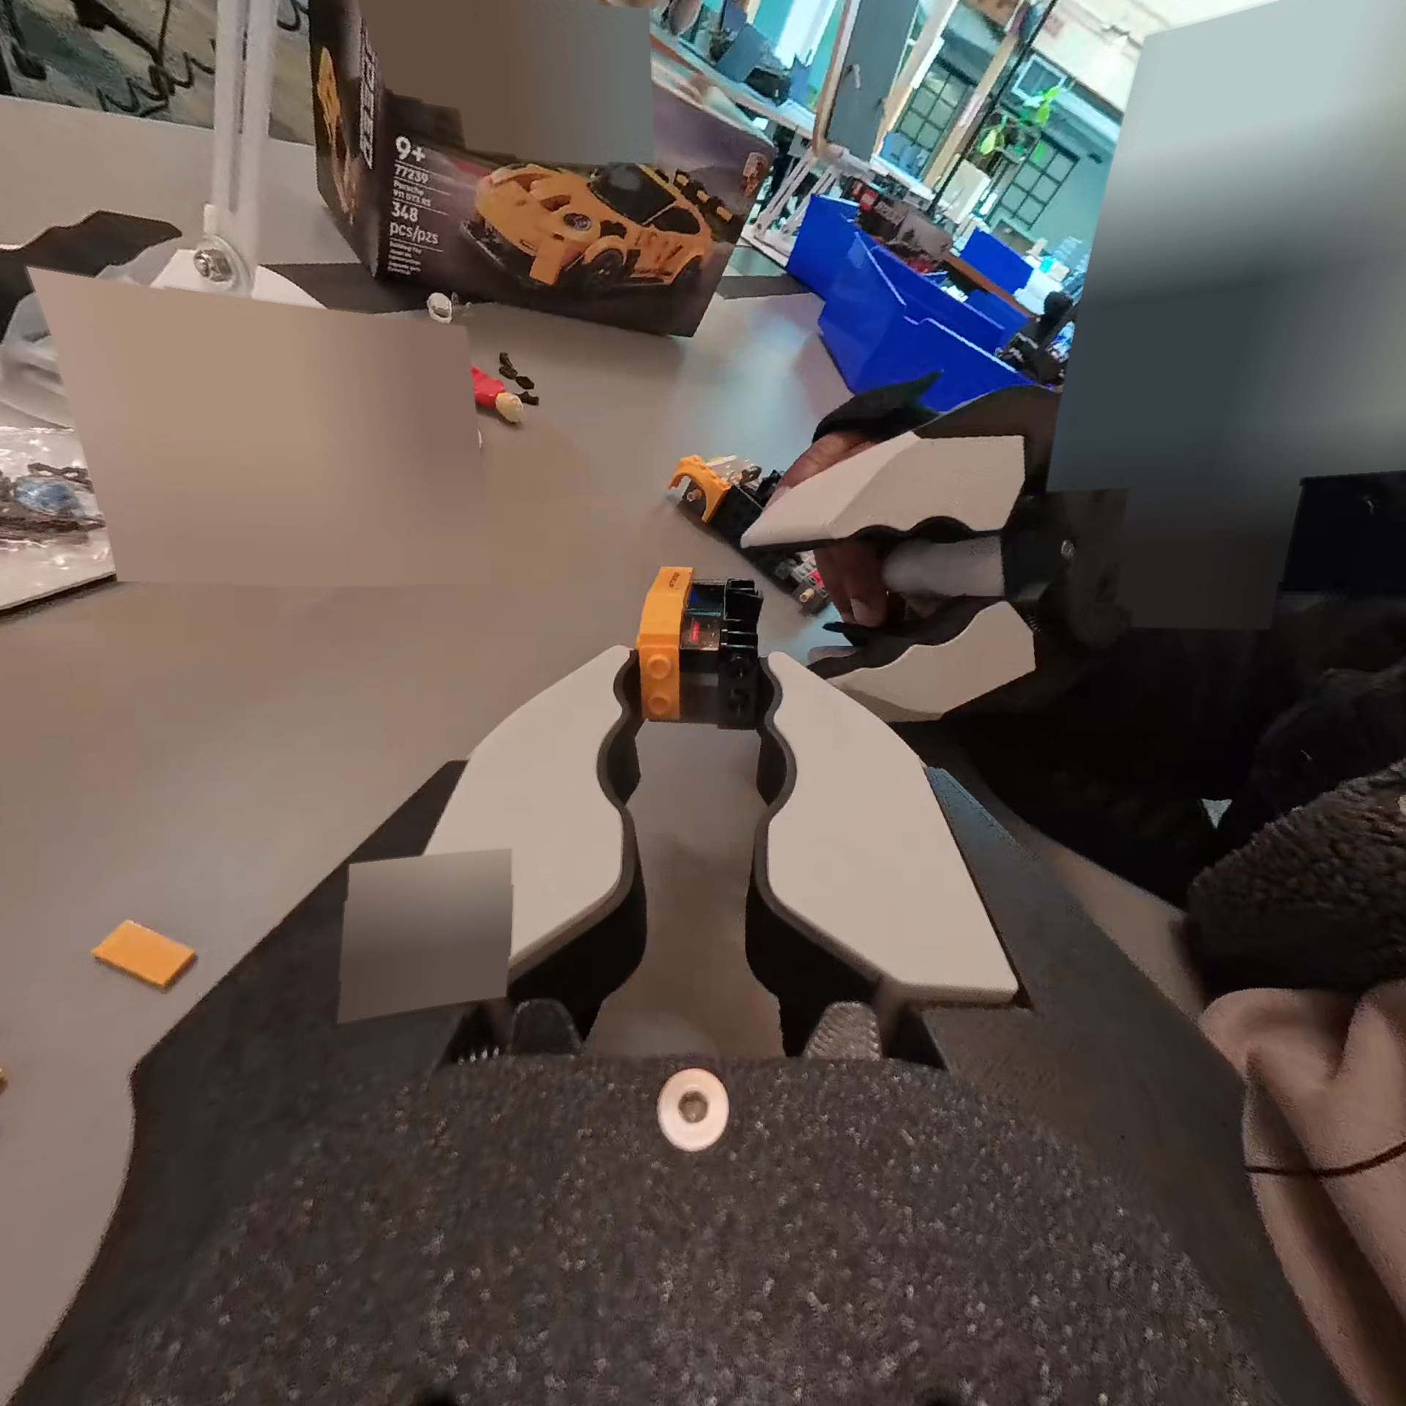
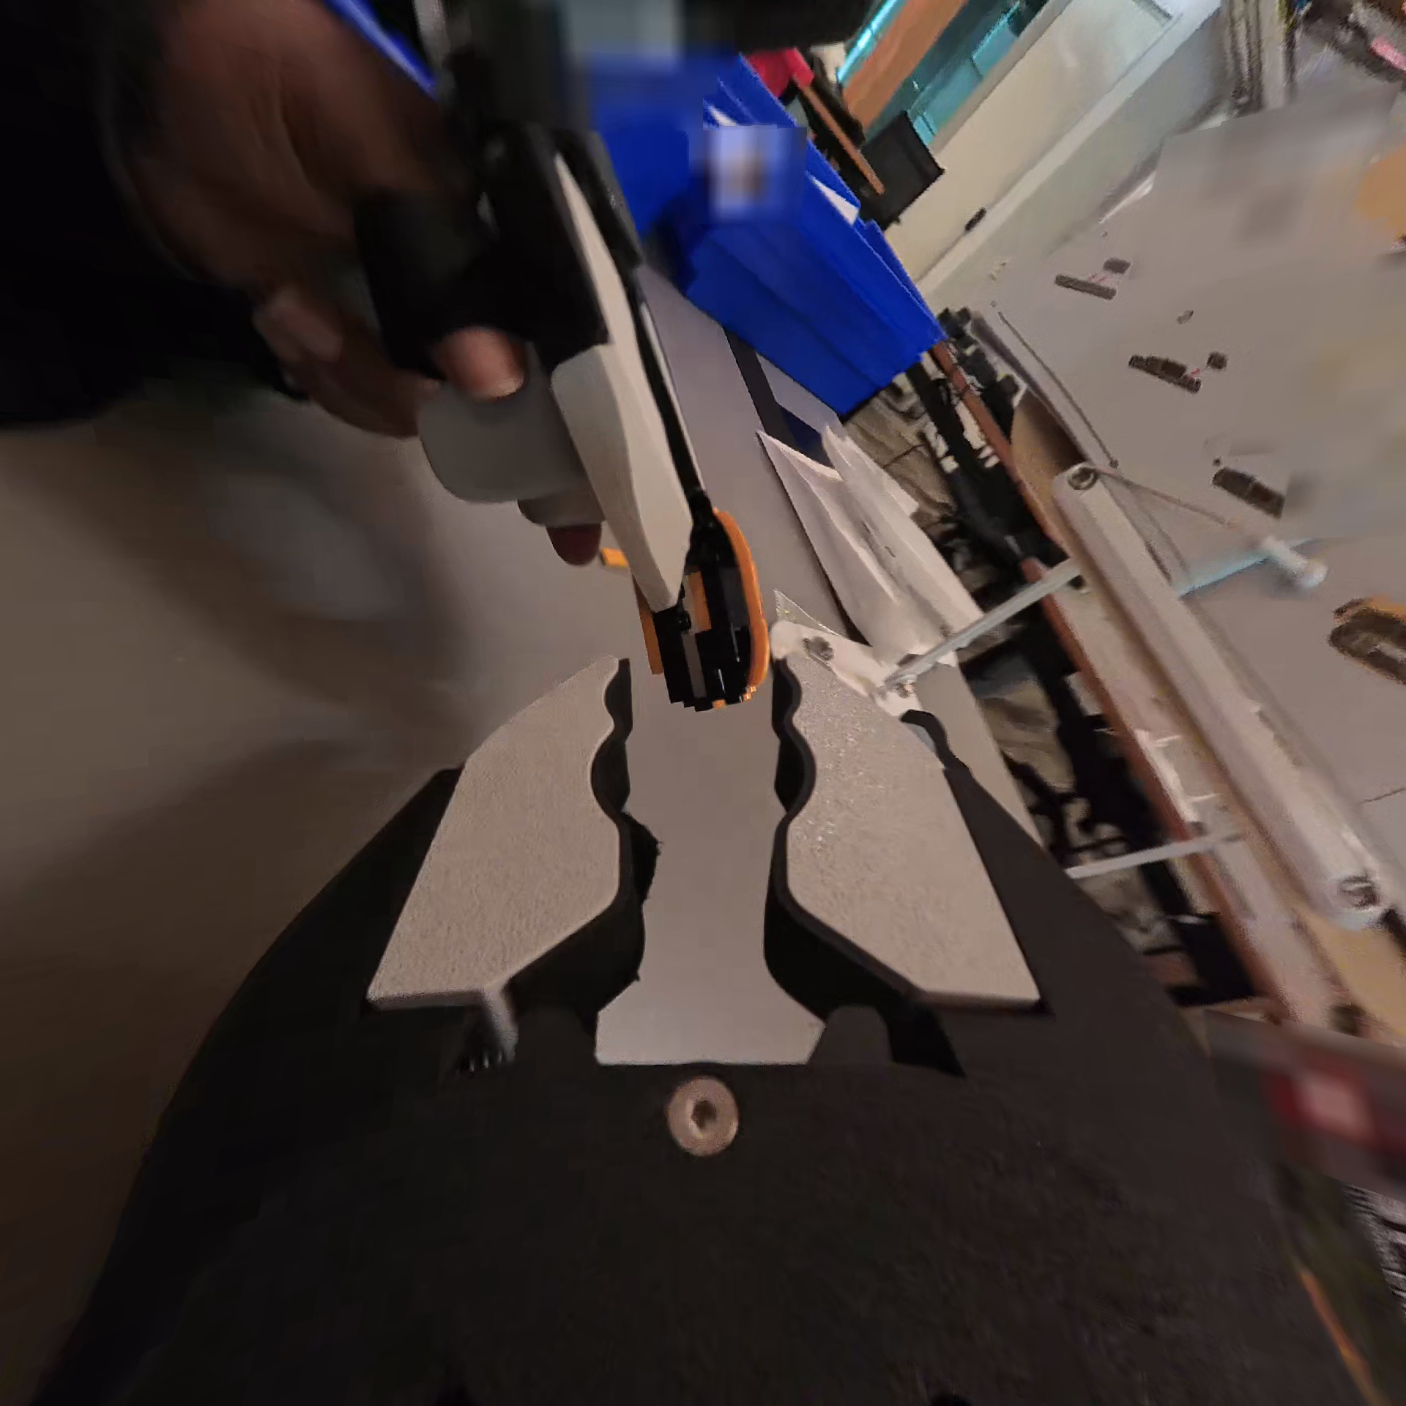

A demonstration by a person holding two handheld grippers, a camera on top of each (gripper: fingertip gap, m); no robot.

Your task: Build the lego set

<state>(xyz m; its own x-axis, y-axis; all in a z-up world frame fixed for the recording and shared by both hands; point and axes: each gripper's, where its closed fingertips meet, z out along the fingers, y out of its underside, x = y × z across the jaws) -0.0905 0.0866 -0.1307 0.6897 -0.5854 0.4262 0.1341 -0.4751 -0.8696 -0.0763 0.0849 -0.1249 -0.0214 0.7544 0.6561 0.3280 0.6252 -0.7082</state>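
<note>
Left tool (image 1: pixel 698 688) around orange-black assembly (image 1: pixel 696 647)

A grey counter (image 1: pixel 228 723) carried everything. Toward its far edge a white metal stand (image 1: pixel 228 152) was bolted down through a foot plate. Past the counter's far right corner stood a row of blue plastic bins (image 1: pixel 898 304), and behind them stretched a workshop with tables and large windows. In the right wrist view the same blue bins (image 2: pixel 799 251) sat beyond the counter's (image 2: pixel 707 426) edge, with white folded sheets (image 2: pixel 860 532) just beside them and a white rail with thin rods (image 2: pixel 1187 685) farther off.
</note>
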